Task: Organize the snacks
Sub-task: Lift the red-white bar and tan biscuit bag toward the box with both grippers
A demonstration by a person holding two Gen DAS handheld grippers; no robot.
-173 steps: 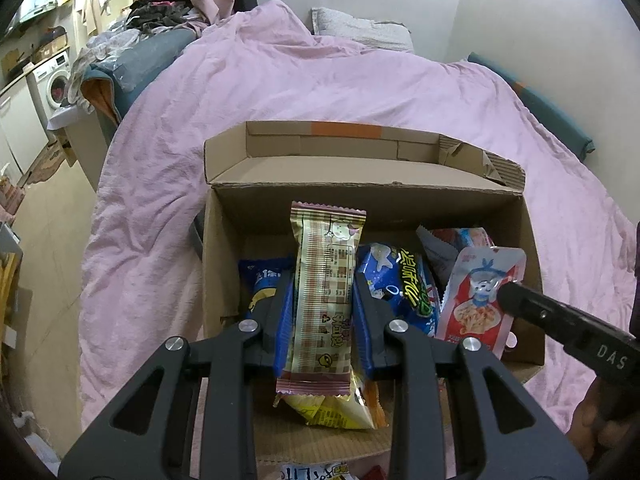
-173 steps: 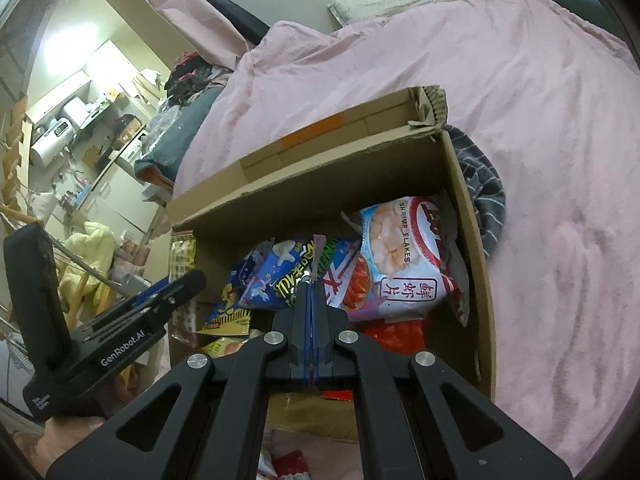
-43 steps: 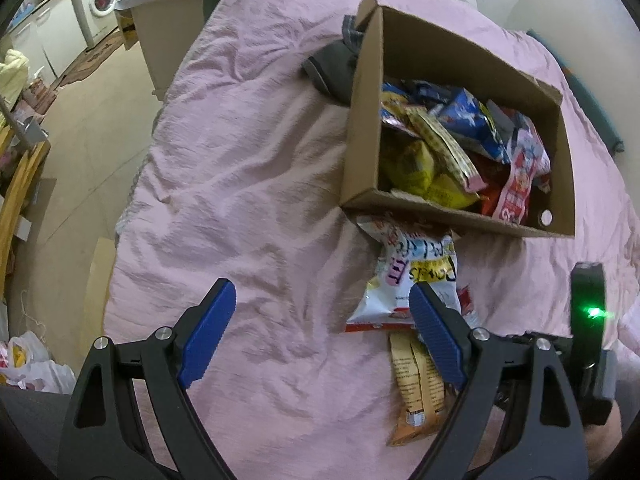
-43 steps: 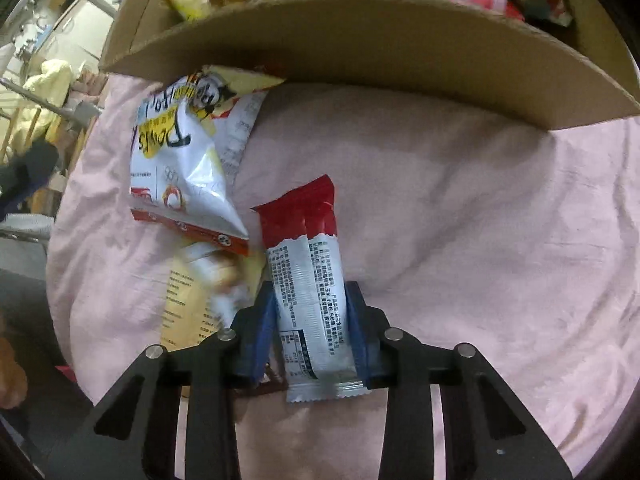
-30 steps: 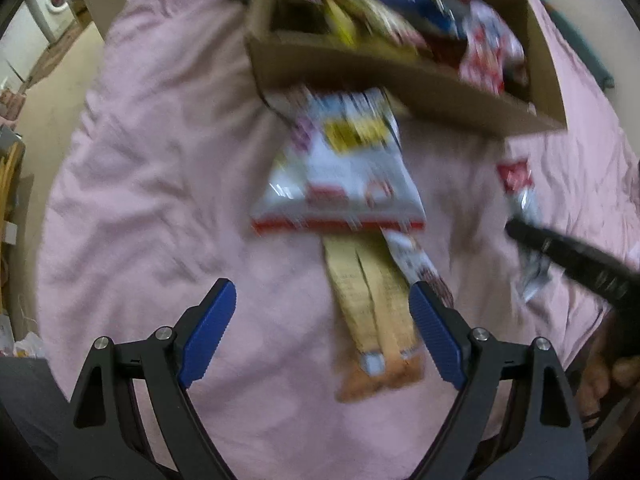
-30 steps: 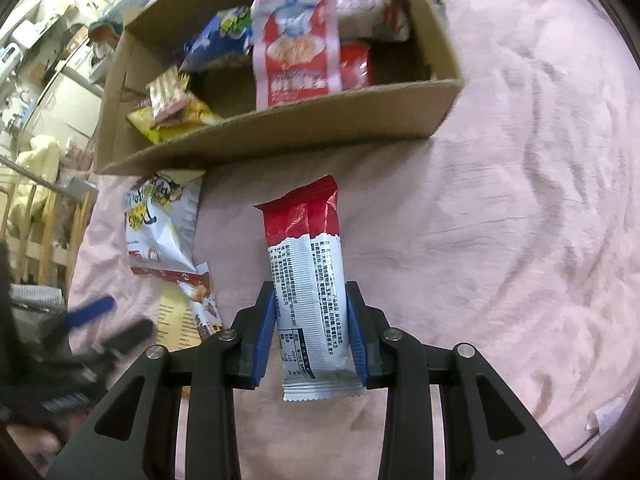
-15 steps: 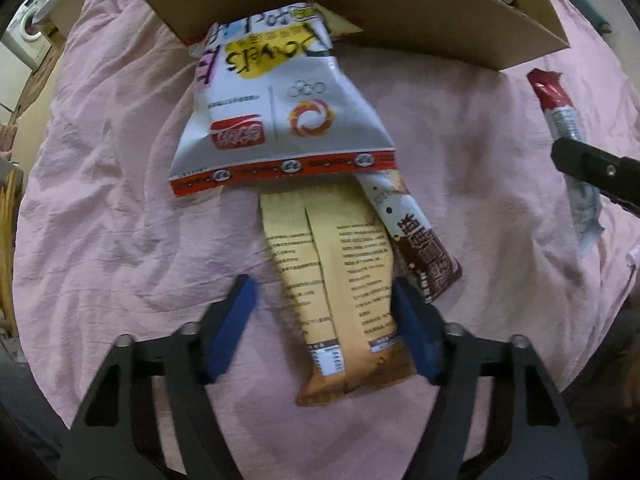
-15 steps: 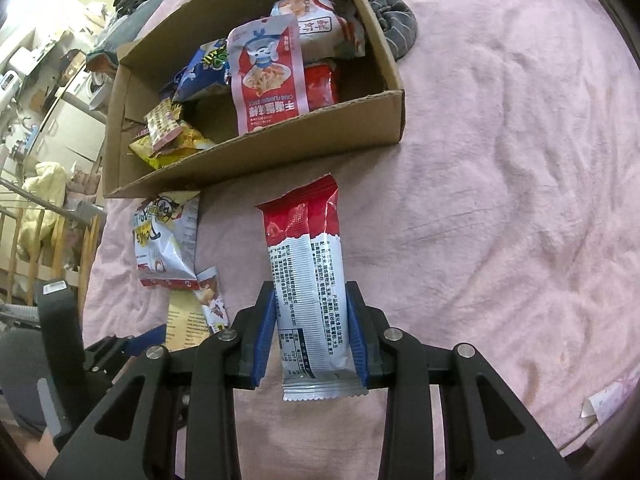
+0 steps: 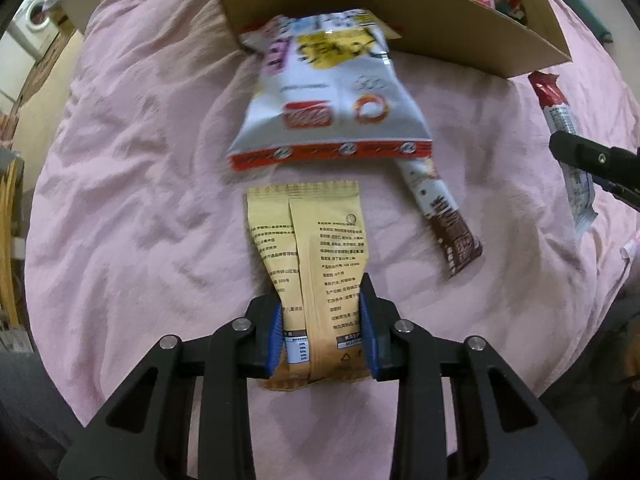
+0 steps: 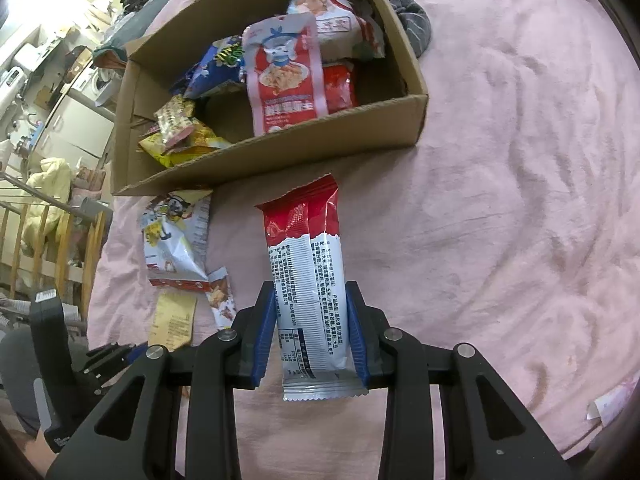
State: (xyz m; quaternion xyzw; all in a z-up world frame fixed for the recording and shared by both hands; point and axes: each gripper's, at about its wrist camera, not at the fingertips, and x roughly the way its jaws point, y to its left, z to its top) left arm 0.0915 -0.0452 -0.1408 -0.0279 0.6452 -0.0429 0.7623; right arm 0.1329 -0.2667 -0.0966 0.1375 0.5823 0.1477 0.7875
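I count three packets loose on my pink bedcover (image 9: 132,184): a white chip bag (image 9: 332,92), a brown-ended stick (image 9: 444,216) and a tan packet (image 9: 316,264), on which my left gripper (image 9: 322,322) has just been closing, pads on both edges. My right gripper (image 10: 310,338) clamps a fourth, red-and-white packet (image 10: 308,276). One cardboard box (image 10: 280,152) (half full) sits beyond; a washing machine (image 9: 34,16) stands off left.
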